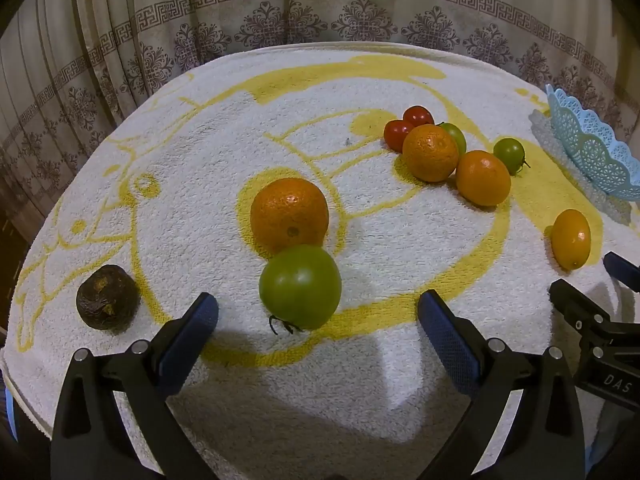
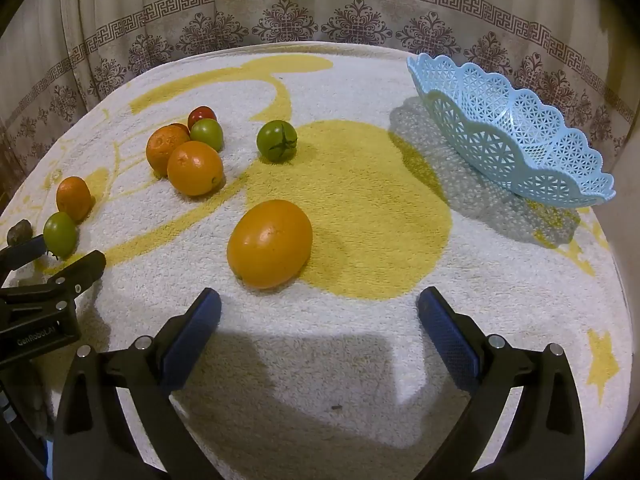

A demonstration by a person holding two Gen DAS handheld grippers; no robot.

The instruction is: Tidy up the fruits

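On a round table draped in a white-and-yellow towel (image 2: 360,340), the job of organizing fruits looks not yet begun: the pale blue lattice basket (image 2: 516,136) sits tilted at the far right edge with no fruit visible inside, while every piece lies loose on the cloth. A yellow-orange fruit (image 2: 269,243) rests just ahead of the right gripper (image 2: 319,314), whose jaws are spread wide and hold nothing. An orange (image 1: 289,213) touches a green tomato (image 1: 300,285) directly in front of the left gripper (image 1: 318,314), its jaws likewise spread and empty. Farther back, two more oranges, green tomatoes and small red tomatoes (image 1: 408,124) cluster together. A dark, shrivelled fruit (image 1: 106,297) sits apart at left.
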